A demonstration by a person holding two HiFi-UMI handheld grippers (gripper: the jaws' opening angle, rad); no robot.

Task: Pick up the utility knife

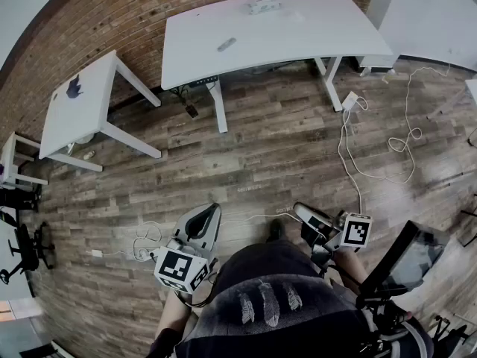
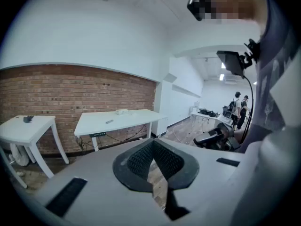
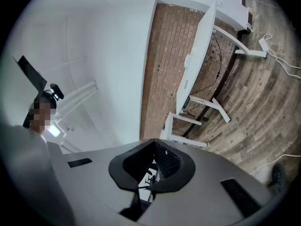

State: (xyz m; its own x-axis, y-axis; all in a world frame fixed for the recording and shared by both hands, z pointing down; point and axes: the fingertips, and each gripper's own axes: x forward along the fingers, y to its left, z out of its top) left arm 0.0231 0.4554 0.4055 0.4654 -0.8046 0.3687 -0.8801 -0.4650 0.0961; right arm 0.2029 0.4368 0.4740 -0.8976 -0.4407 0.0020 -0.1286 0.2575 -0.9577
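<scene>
The utility knife (image 1: 226, 44) is a small grey thing lying on the large white table (image 1: 298, 36) against the brick wall, far from me. From the left gripper view the knife (image 2: 109, 121) is tiny on that table (image 2: 134, 118). I hold both grippers close to my body, well short of the table. The left gripper (image 1: 214, 209) points towards the table and slightly down, its jaws shut with nothing between them (image 2: 153, 160). The right gripper (image 1: 298, 209) is held level and rolled sideways, also shut and empty (image 3: 151, 166).
A white box-like object (image 1: 263, 6) sits at the table's far side. A smaller white table (image 1: 78, 107) with a dark object (image 1: 73, 88) stands at the left. Cables (image 1: 373, 144) trail over the wooden floor at the right. Two people (image 2: 240, 108) stand far off.
</scene>
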